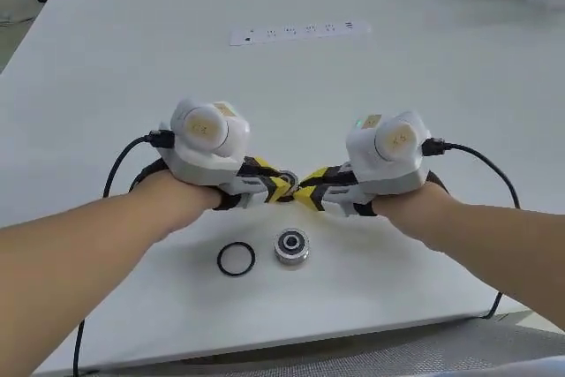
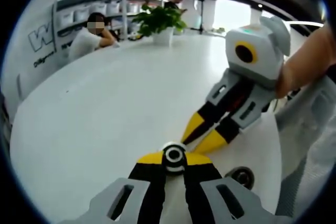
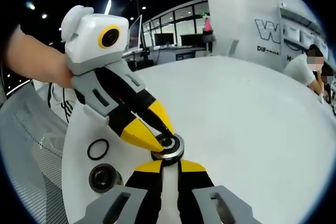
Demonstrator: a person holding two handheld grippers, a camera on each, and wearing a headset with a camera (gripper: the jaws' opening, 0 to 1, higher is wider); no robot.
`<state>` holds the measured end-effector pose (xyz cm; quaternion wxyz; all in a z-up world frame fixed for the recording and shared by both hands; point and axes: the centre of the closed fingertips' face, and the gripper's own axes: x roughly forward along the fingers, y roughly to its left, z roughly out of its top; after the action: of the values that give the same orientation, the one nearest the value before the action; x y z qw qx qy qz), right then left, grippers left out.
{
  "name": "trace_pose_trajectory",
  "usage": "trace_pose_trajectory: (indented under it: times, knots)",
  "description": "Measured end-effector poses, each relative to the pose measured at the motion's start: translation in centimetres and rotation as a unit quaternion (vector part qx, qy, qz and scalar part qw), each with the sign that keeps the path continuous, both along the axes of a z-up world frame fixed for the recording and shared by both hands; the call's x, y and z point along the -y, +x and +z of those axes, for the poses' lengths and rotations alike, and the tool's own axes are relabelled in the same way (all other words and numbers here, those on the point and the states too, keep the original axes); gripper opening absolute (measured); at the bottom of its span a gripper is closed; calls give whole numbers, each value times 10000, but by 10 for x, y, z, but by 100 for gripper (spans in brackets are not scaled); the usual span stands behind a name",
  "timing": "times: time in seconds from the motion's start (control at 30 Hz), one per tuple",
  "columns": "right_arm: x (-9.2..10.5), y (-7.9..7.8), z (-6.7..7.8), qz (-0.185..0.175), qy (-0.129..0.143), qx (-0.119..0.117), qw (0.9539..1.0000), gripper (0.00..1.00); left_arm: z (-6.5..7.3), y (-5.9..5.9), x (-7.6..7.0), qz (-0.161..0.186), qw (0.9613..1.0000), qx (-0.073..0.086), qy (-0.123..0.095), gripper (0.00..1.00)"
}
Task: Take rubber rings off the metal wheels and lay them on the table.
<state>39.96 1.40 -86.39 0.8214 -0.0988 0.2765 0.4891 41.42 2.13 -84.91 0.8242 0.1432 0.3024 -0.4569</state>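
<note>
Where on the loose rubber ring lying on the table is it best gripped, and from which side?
On the rubber ring, pinch one stretch of band, one jaw inside the hole and one outside, coming straight down from above. It lies flat and thin, so there is likely no side wall to squeeze. Choose the stretch facing away from the metal wheel beside it.

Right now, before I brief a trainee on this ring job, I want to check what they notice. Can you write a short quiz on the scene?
1. True or false: a ring lies loose on the table.
2. How many wheels can you count?
3. In the head view, the table wheel lies on the ring's: A) left B) right.
Key: 1 true. 2 two: the table wheel and the held wheel, with the left gripper and right gripper both on it. 3 B.
</note>
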Motion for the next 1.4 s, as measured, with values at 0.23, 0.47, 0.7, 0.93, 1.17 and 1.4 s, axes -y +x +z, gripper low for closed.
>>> trace_pose_trajectory:
  times: [0.23, 0.47, 0.7, 0.93, 1.17, 1.4]
  knots:
    - [1, 1, -1, -141, 87, -162, 9997, 3, 1, -2, 0, 29, 10000, -20, 4, 12]
    - [4, 2, -2, -232, 24, -191, 9995, 0, 0, -2, 0, 2, 10000, 22, 67, 12]
    - [5, 2, 1, -174, -207, 72, 9996, 0, 0, -2, 0, -30, 9999, 79, 114, 12]
    - [7, 2, 3, -183, -298, 159, 9993, 0, 0, -1, 1, -49, 9998, 99, 152, 12]
    - [8, 1, 5, -247, -251, 87, 9993, 0, 0, 0, 1, -14, 9998, 91, 163, 12]
    - [11, 10, 6, -767, 235, -355, 9961, 0, 0, -1, 1, 1, 9999, 49, 154, 11]
